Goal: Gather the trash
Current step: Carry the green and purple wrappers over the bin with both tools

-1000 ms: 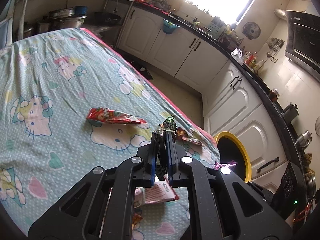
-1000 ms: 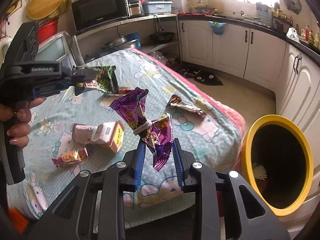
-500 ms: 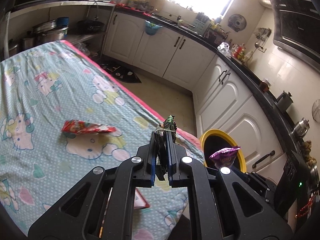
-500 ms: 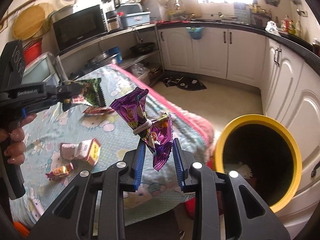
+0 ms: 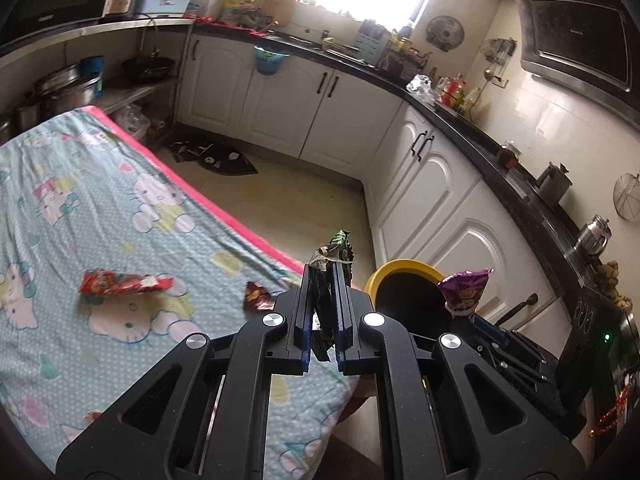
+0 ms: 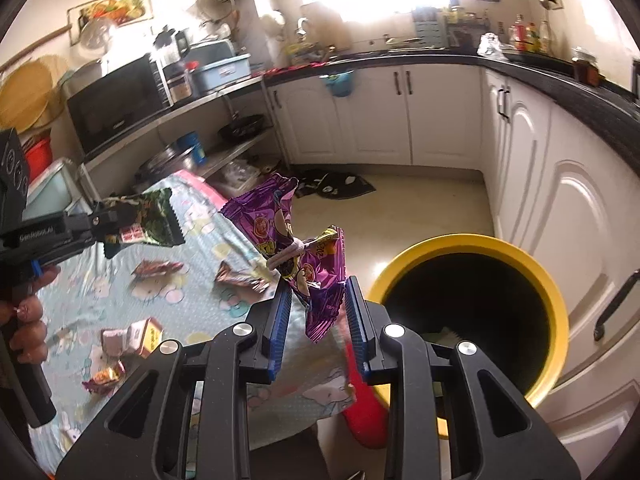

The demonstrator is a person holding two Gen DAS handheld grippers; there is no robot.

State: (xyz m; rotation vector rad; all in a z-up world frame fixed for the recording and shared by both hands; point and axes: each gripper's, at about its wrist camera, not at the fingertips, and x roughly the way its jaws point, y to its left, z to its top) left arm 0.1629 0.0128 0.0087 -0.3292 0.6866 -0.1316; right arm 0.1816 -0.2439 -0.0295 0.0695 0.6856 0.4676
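**Two wrappers held near the yellow bin**

Beside the bed, a person holds a gripper in each hand. The left gripper (image 5: 323,280) has its two fingers squeezed tight on a green wrapper (image 5: 336,246). The wrapper sticks up past the fingertips. From the other side you can see the same green wrapper (image 6: 154,216) poking out of that gripper, above the bed.

The right gripper (image 6: 318,300) is pinching a purple wrapper (image 6: 288,236). A pale band is tied around its middle, so it looks like a bow. The bottom part sits between the blue pads and the top part stands up high.

The yellow bin (image 6: 556,304) stands on the floor just beside the bed, by the white cupboards. The purple wrapper is near its rim, not over the hole.

More trash lies on the cat bedsheet (image 5: 100,200): a red wrapper (image 5: 124,282), a small brown wrapper (image 5: 256,296), a little box (image 6: 132,336) and a small shiny wrapper (image 6: 104,376).
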